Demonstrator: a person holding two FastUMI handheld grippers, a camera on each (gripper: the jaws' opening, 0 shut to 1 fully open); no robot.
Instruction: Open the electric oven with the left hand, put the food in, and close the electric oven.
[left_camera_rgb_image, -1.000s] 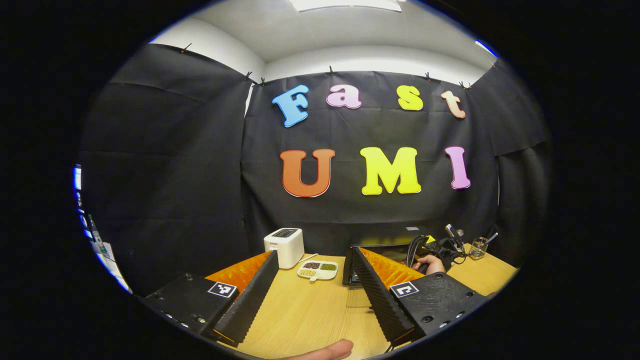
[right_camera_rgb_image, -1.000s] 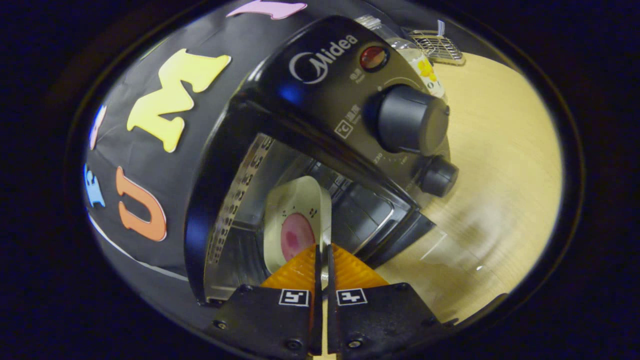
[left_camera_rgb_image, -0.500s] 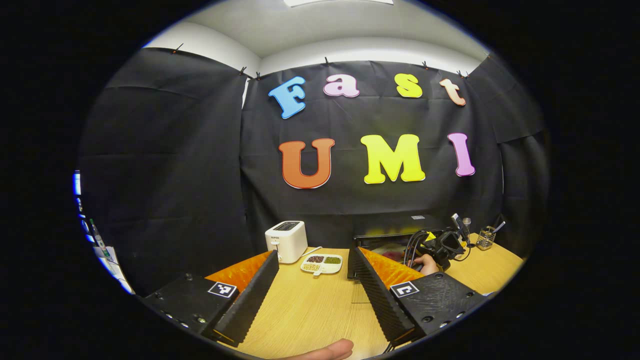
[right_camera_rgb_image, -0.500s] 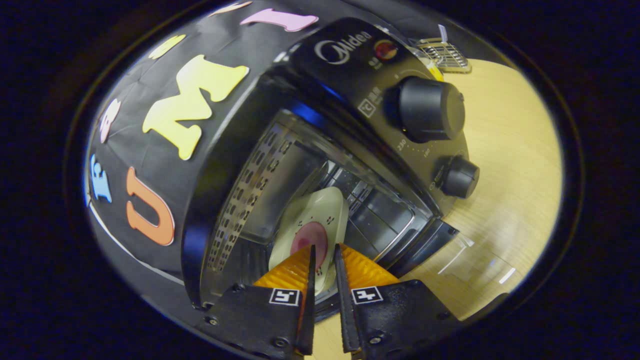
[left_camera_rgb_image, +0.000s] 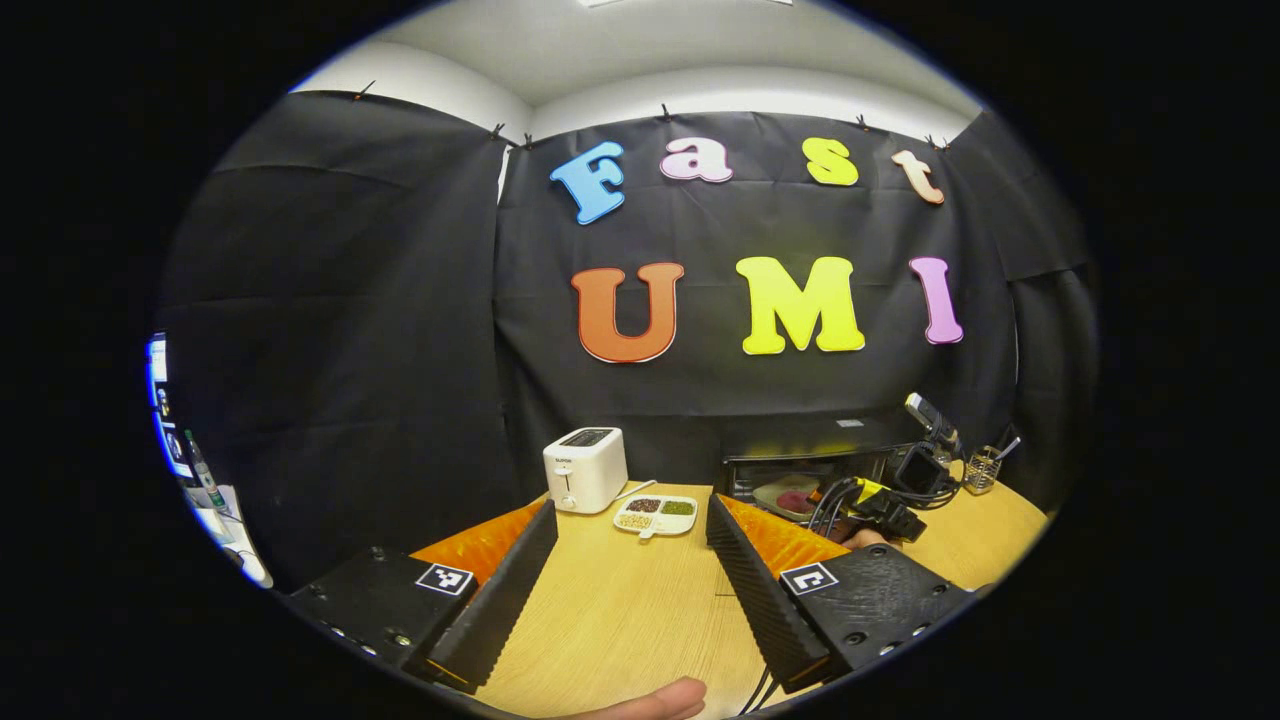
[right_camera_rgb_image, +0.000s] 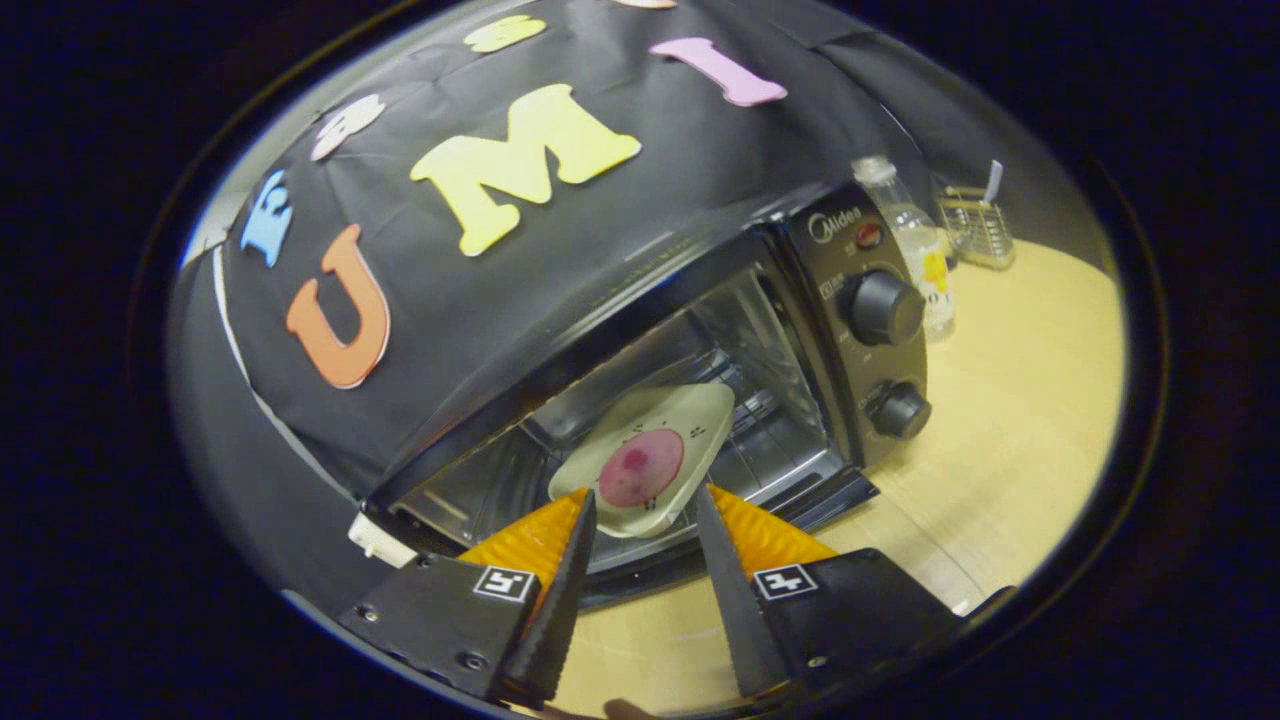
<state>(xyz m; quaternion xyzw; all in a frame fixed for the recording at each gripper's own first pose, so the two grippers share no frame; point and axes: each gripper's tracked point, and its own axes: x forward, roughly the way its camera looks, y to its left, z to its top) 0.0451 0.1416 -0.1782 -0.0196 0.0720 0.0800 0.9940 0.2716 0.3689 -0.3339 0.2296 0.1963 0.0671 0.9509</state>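
Loading done: plate of food (right_camera_rgb_image: 648, 457) rests inside the open electric oven (right_camera_rgb_image: 700, 330).
Right claw (right_camera_rgb_image: 640, 530) spread, empty, before the oven; left claw (left_camera_rgb_image: 630, 560) spread; door closing remains.

The left gripper (left_camera_rgb_image: 630, 560) is level, its jaws spread wide. The right gripper (right_camera_rgb_image: 642, 545) is tilted, its jaws parted and gripping nothing.
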